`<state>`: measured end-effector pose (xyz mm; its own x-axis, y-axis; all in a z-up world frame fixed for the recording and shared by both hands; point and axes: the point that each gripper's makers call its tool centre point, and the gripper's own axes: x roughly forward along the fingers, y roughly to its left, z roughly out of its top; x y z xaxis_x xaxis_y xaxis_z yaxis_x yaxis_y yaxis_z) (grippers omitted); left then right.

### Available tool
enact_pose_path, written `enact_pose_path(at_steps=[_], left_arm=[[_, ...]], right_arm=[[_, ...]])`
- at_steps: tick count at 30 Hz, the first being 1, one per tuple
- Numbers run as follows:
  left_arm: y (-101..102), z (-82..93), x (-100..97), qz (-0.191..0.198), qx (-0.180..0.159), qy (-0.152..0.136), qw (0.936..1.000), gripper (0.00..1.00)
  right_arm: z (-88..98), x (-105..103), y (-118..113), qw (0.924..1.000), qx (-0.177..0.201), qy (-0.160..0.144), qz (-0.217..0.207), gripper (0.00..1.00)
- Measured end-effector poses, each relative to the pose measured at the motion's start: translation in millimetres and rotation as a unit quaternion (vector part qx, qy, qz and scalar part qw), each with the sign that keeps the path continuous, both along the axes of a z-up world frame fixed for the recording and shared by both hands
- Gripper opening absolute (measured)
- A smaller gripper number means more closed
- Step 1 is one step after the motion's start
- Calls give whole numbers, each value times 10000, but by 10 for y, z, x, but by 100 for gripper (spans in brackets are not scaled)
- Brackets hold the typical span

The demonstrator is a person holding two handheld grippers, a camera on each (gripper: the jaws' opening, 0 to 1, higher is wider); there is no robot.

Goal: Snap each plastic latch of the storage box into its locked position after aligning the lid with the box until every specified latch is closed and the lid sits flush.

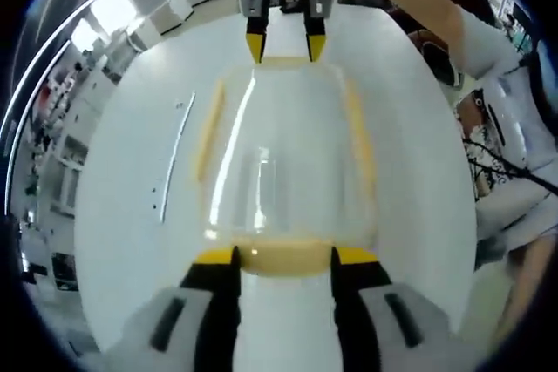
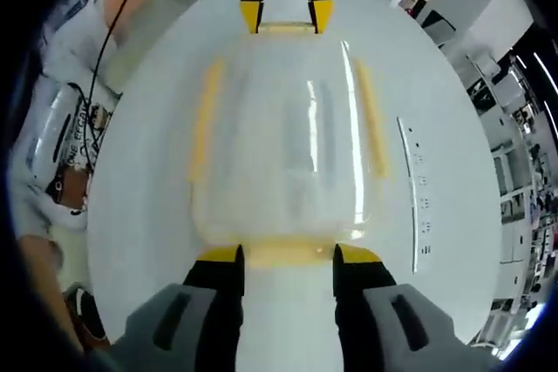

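A clear storage box with its lid (image 1: pixel 279 154) (image 2: pixel 279 128) on lies on the white table (image 1: pixel 122 215). Yellow latches run along both long sides (image 1: pixel 209 128) (image 1: pixel 359 132) (image 2: pixel 206 119) (image 2: pixel 370 115). My left gripper (image 1: pixel 286 257) stands open at one short end, its yellow tips either side of that end's yellow latch (image 1: pixel 283 260). My right gripper (image 2: pixel 288 254) stands open the same way at the opposite end latch (image 2: pixel 288 253). Each gripper shows at the far end of the other's view: the right gripper (image 1: pixel 284 45) and the left gripper (image 2: pixel 286 15).
A person's arm and body (image 1: pixel 506 128) (image 2: pixel 61 145) are close beside the table. A thin clear strip (image 1: pixel 174 158) (image 2: pixel 417 189) lies on the table beside the box. Shelves and furniture stand beyond the table edge.
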<state>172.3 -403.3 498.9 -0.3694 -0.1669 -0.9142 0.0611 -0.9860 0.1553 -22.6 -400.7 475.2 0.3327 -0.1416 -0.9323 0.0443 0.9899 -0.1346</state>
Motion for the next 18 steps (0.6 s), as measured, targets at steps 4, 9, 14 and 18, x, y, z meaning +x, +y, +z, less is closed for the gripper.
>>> enact_pose_path(at_steps=[4,9,14,18], left_arm=[[-94,-91,180,57,24,-119,9999,39],[-225,-218,338,55,22,-249,9997,39],[-316,-300,412,38,34,-319,9995,39],[-379,-328,418,-37,10,-342,9994,39]], right_arm=[[-35,195,-44,10000,39,-11,-1,40],[-93,354,-94,10000,75,58,-20,40],[-153,414,-123,9998,184,14,-65,40],[-244,424,-144,9995,281,53,-115,40]])
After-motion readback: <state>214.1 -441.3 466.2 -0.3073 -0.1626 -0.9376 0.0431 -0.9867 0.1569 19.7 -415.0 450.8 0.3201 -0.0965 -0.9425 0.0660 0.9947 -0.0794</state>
